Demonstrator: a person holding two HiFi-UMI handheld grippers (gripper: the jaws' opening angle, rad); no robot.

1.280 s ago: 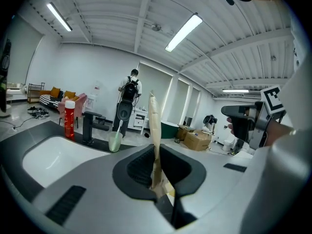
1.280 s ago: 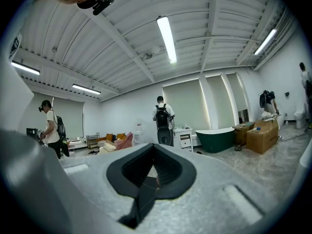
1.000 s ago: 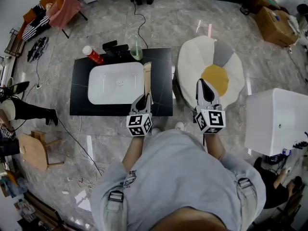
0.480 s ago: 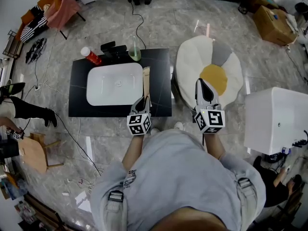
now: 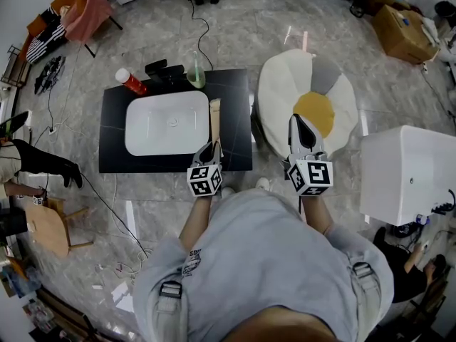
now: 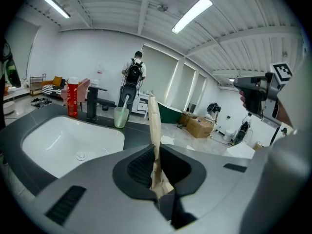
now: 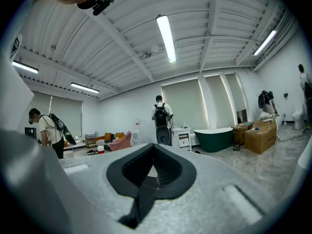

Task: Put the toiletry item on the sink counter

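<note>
Head view: the left gripper (image 5: 211, 150), clamped on the tan toiletry item (image 5: 216, 120), has sunk toward the sink counter (image 5: 235, 84) right of the white basin (image 5: 167, 123); left gripper view: the jaws pinch the item's base right of that basin, so set-down looks near; right gripper view: the right gripper (image 7: 155, 175) is closed and empty.

Large open test hall staged as a mock bathroom. A free-standing black surface (image 5: 114, 130) with a white basin (image 5: 167, 123) is set on a bare marbled floor (image 5: 235, 34), over which loose cables (image 5: 206, 28) are trailed. Cardboard boxes (image 5: 402, 34), a green bathtub (image 7: 214, 138) and ceiling strip lights (image 7: 165, 30) are seen around it.
</note>
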